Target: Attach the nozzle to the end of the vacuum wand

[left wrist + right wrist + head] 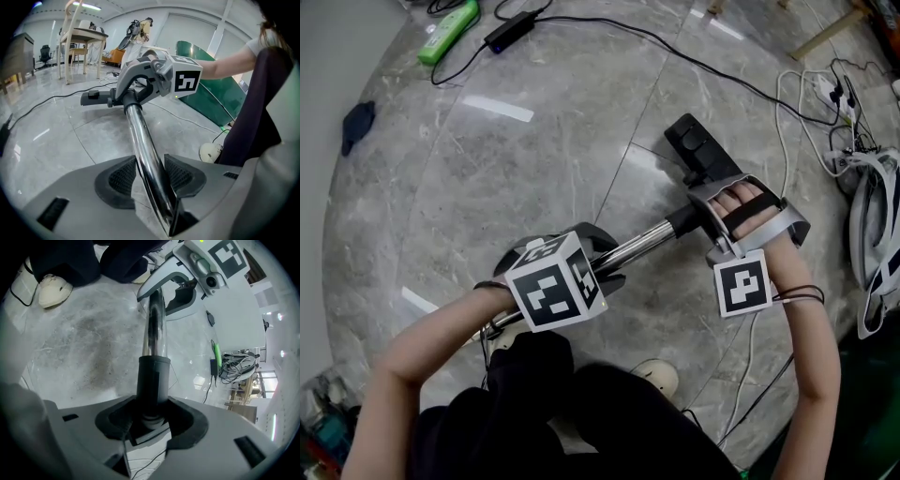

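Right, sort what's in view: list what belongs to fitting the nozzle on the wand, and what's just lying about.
For the job:
wand
nozzle
left gripper, jaws shut on the wand
right gripper, jaws shut on the nozzle

Lying about:
green gadget
black charger
dark blue cloth
white cables

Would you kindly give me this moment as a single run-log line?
step: nozzle onto wand | left hand-held gripper: shut on wand | right hand-held gripper: shut on nozzle collar | fit: collar over wand end
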Action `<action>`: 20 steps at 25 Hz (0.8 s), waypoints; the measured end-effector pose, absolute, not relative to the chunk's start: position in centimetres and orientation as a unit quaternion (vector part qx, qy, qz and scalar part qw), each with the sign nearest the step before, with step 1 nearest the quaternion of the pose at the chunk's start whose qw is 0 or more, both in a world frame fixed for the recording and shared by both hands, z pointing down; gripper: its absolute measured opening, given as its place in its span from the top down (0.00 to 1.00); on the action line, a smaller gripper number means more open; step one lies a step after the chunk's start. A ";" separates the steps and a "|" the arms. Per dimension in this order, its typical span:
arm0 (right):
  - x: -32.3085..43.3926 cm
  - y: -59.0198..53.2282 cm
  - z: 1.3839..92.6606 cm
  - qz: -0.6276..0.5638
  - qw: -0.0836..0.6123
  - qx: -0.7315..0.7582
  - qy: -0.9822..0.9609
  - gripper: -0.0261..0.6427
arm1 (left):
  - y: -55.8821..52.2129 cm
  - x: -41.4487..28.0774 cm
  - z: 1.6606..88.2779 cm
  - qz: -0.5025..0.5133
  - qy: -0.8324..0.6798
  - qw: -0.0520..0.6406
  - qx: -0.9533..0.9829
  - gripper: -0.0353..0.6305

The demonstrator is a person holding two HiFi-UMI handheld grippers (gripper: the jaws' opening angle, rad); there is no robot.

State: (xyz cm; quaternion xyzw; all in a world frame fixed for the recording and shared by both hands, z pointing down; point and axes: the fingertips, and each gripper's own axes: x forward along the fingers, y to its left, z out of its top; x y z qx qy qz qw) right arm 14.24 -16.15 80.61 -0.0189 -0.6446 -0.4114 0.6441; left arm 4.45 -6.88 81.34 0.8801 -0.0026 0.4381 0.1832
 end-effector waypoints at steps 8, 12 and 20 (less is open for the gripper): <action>13.3 -15.1 80.6 -0.422 0.630 -0.032 -0.651 0.66 | -6.6 4.4 81.5 0.442 0.004 0.177 0.879 0.65; 13.4 -15.0 80.6 -0.421 0.630 -0.031 -0.651 0.66 | -6.6 4.5 81.4 0.435 -0.002 0.178 0.883 0.65; 12.4 -14.5 80.9 -0.429 0.619 -0.028 -0.657 0.66 | -6.1 4.0 82.0 0.443 0.003 0.177 0.879 0.65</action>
